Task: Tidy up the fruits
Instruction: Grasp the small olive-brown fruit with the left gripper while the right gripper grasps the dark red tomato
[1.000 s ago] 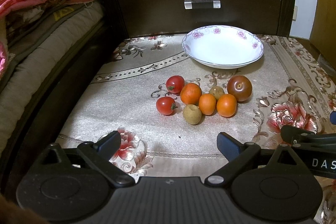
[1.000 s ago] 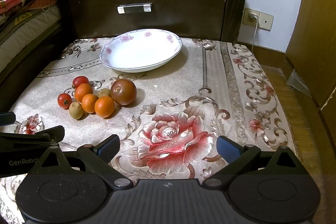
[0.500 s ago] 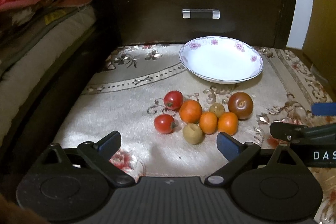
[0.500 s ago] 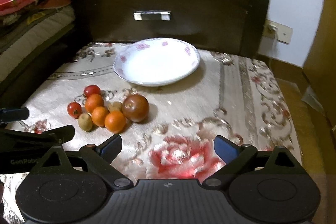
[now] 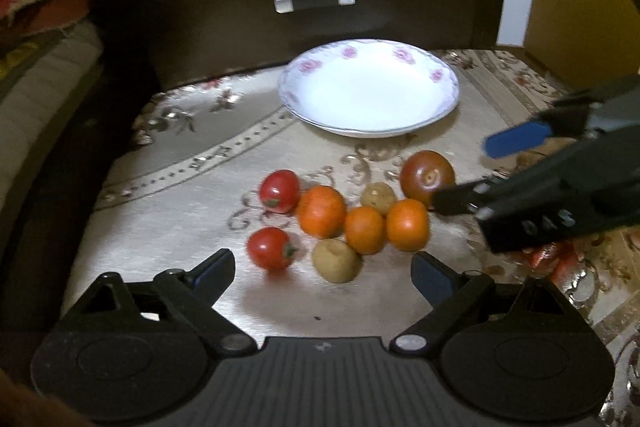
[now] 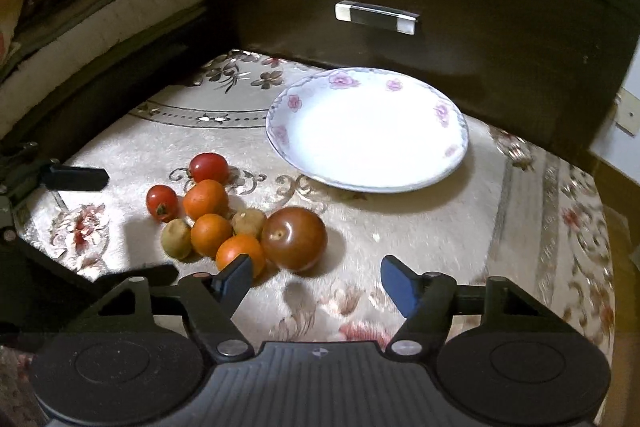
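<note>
Now my right fingers (image 6: 316,277) stand wide apart and empty, just short of the big dark tomato (image 6: 294,239). My left fingers (image 5: 324,273), equally spread, hold nothing. Beside that tomato lie oranges (image 6: 211,235), cherry tomatoes (image 6: 162,202) and brown fruits (image 6: 176,238); beyond it, the plate (image 6: 454,163). Judged smooth, soft-skinned, roll-prone: grip across its widest girth, lightly.

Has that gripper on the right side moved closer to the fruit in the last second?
Yes. In the left wrist view the right gripper has swung in from the cloth's near edge toward the plate, its fingers now flanking the big dark tomato.
</note>
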Action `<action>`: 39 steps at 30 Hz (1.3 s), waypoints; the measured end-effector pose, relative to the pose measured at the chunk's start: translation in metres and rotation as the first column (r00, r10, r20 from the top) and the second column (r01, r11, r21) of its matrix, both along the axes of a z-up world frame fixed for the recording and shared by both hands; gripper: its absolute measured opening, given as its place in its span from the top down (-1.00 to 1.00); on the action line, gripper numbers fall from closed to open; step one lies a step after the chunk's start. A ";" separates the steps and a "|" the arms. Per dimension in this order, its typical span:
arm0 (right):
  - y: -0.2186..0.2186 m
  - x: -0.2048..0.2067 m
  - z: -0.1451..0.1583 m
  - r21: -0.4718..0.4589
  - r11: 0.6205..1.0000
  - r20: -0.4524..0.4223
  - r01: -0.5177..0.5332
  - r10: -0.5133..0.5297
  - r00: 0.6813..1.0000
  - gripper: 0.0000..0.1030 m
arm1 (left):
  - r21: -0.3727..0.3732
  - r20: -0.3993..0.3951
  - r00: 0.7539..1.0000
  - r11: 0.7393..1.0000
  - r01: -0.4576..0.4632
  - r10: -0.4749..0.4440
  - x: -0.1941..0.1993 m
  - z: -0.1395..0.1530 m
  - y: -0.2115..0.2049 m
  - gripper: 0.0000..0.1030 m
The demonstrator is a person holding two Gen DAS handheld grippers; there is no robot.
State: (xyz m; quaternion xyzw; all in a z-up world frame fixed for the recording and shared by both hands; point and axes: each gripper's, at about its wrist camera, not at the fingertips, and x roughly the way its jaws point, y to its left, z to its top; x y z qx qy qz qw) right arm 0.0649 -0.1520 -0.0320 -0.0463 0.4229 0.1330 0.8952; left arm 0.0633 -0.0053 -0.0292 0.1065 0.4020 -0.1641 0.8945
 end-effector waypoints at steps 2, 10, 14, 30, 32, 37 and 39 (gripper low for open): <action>0.000 0.007 -0.002 0.002 1.000 -0.011 -0.021 0.021 1.000 -0.15 | -0.010 -0.013 1.000 1.000 0.019 -0.019 0.001 -0.003 -0.001 -0.87; 0.001 0.030 -0.011 0.061 0.997 -0.063 -0.054 0.058 0.996 -0.11 | -0.073 -0.059 0.998 0.997 0.029 -0.034 0.009 -0.010 0.003 -0.78; -0.004 0.038 -0.013 0.130 0.991 -0.110 -0.030 0.045 0.993 -0.10 | -0.097 -0.042 0.998 0.994 0.039 -0.043 0.014 -0.009 0.003 -0.77; -0.008 0.048 -0.010 0.236 0.972 -0.165 -0.001 0.041 0.986 0.22 | -0.097 -0.060 0.994 0.992 0.081 -0.087 0.004 -0.010 0.007 -0.43; -0.007 0.051 -0.011 0.243 0.970 -0.170 0.012 0.030 0.985 0.19 | -0.098 -0.069 0.992 0.991 0.096 -0.103 0.002 -0.012 0.005 -0.42; -0.004 0.055 -0.019 0.267 0.963 -0.200 0.029 0.026 0.980 0.12 | -0.093 -0.089 0.988 0.988 0.121 -0.129 -0.001 -0.018 -0.003 -0.42; -0.004 0.057 -0.021 0.282 0.959 -0.202 0.040 0.019 0.979 0.11 | -0.099 -0.098 0.987 0.988 0.117 -0.126 0.001 -0.019 -0.003 -0.42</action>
